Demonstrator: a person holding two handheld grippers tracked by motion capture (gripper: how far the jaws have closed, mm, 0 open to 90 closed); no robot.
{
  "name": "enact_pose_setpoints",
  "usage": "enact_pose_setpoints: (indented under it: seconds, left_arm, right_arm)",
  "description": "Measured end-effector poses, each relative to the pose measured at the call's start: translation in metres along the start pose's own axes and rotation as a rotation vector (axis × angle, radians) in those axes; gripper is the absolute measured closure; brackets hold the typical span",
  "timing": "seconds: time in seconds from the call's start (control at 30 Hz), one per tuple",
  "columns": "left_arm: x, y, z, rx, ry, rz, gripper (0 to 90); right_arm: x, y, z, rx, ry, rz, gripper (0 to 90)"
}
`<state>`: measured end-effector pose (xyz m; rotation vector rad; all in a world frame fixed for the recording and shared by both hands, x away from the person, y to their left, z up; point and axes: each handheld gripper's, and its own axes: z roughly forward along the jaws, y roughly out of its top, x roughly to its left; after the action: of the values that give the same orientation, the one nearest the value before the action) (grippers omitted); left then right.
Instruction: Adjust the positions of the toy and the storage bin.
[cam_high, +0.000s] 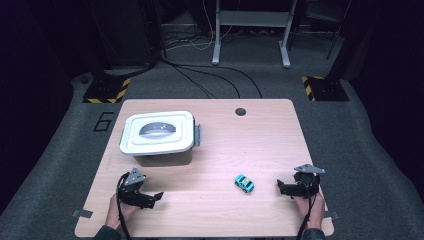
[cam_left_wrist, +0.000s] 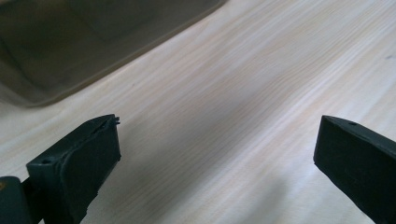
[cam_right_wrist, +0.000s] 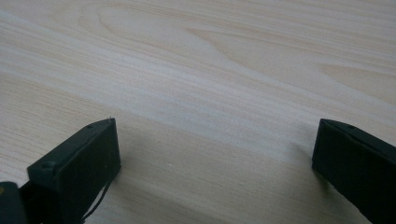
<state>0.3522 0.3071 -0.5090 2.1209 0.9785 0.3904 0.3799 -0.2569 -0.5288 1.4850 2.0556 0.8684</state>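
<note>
1. At lower left of the high view, left gripper (cam_high: 156, 196) rests low over the table (cam_high: 260, 135), held in a hand (cam_high: 116, 214). Jaws spread wide, nothing between them; the left gripper view confirms bare wood in the gap.
2. Upper left of centre: grey lidded container (cam_high: 157, 136), white lid shut, handle on top. Well apart from both grippers; its dark wall fills the upper left of the left gripper view (cam_left_wrist: 84, 42).
3. Lower centre-right: small turquoise toy car (cam_high: 244, 183), on the table between the grippers, nearer the right one, touching neither.
4. Lower right: right gripper (cam_high: 279, 187), jaws released and empty, pointing left toward the car.
</note>
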Motion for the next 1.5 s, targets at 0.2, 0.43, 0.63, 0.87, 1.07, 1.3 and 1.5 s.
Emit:
enact_pose_setpoints:
  seconds: [0.2, 0.43, 0.63, 0.87, 1.07, 1.3, 1.5]
  left_arm:
    - [-0.004, 0.012, -0.013, 0.011, -0.058, 0.004, 0.9]
    - [-0.008, 0.03, -0.029, -0.006, -0.084, 0.022, 1.2]
    - [-0.015, 0.05, -0.045, -0.016, -0.104, 0.059, 1.3]
    - [-0.014, 0.072, -0.067, -0.05, -0.093, 0.08, 1.6]
    - [-0.01, 0.087, -0.081, -0.078, -0.078, 0.095, 1.7]
    - [-0.002, 0.111, -0.088, -0.092, -0.039, 0.123, 1.7]
    - [0.01, 0.128, -0.08, -0.085, -0.021, 0.128, 0.6]
  right_arm:
    - [0.0, 0.0, 0.0, 0.001, -0.001, 0.001, 0.4]
    - [0.0, 0.0, 0.0, 0.0, -0.003, 0.002, 0.4]
    - [0.0, 0.0, 0.0, 0.0, -0.004, 0.004, 0.5]
    - [0.0, 0.0, 0.0, -0.001, -0.004, 0.007, 0.8]
    - [0.0, 0.0, 0.0, -0.002, -0.005, 0.007, 0.9]
    - [0.0, 0.0, 0.0, -0.002, -0.004, 0.008, 1.0]
    - [0.0, 0.0, 0.0, -0.002, -0.002, 0.012, 1.2]
